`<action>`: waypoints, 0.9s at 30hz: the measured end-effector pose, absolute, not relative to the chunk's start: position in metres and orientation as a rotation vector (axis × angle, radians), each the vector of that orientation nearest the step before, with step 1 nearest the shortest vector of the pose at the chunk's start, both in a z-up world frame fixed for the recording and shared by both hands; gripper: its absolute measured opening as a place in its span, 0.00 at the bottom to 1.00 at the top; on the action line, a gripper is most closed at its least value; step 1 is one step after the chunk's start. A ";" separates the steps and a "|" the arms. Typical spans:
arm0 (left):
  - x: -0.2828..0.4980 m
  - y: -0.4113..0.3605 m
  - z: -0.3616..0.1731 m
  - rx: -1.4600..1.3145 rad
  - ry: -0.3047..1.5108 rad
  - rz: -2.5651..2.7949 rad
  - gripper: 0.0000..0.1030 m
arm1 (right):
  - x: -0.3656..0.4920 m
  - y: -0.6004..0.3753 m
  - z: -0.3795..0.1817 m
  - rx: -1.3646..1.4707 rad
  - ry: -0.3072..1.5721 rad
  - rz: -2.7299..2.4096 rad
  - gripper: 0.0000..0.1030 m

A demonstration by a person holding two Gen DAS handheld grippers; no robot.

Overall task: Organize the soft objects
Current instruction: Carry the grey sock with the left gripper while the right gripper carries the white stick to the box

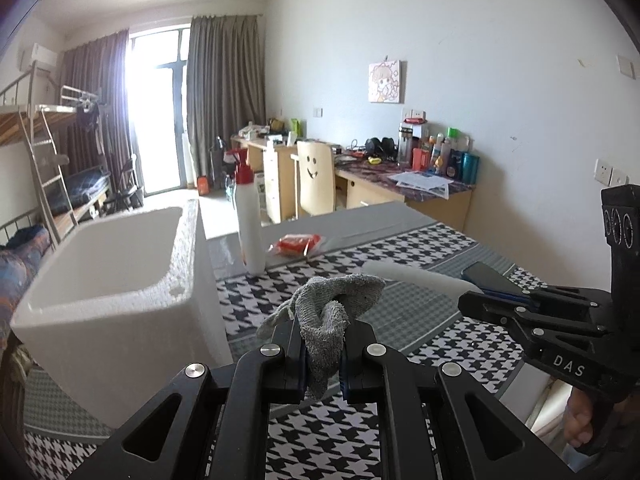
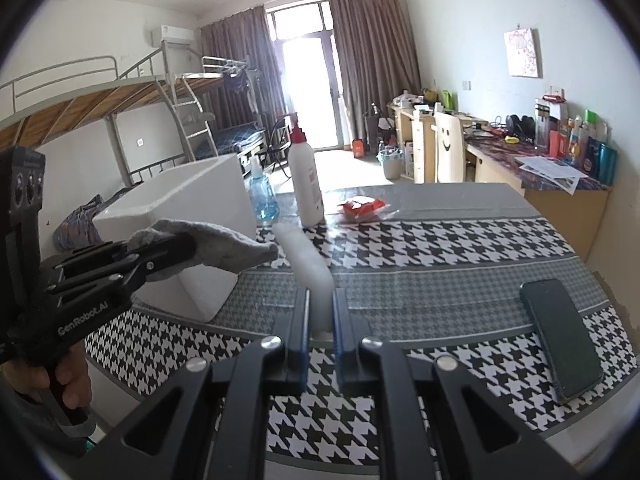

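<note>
A grey knitted cloth (image 1: 332,312) hangs crumpled between the pads of my left gripper (image 1: 326,344), which is shut on it above the table. From the right wrist view the same cloth (image 2: 236,248) sticks out of the left gripper (image 2: 186,248), right in front of a white foam box (image 2: 224,200). In the left wrist view the box (image 1: 172,276) stands open-topped at the left. My right gripper (image 2: 321,308) is shut on the near end of a white foam roll (image 2: 306,256). The roll (image 1: 412,280) juts left from the right gripper (image 1: 466,300).
On the houndstooth tablecloth (image 2: 420,240) stand a white bottle with a red cap (image 2: 306,184) and a blue pump bottle (image 2: 262,196). A red packet (image 2: 362,206) lies behind them. A dark phone (image 2: 560,336) lies at the right. A person's hand (image 2: 72,380) holds the left gripper's handle.
</note>
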State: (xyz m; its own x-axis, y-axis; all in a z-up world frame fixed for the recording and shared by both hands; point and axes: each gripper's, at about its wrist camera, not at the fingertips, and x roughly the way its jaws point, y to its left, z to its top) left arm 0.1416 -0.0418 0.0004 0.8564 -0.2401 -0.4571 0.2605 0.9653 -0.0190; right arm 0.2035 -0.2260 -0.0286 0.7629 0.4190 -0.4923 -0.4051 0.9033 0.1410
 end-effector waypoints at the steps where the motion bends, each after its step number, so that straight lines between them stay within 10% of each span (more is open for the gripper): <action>1: 0.141 -0.041 0.002 0.043 0.470 -0.265 0.12 | 0.204 -0.226 -0.026 0.031 0.537 0.442 0.12; 27: 0.150 -0.039 0.040 0.035 0.399 -0.294 0.12 | 0.203 -0.226 0.004 0.032 0.438 0.436 0.12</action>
State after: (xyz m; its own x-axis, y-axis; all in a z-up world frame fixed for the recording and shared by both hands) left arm 0.1502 -0.0387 0.0402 0.8797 -0.2755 -0.3877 0.2893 0.9570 -0.0235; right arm 0.2027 -0.2259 0.0044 0.8151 0.4156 -0.4036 -0.4022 0.9074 0.1221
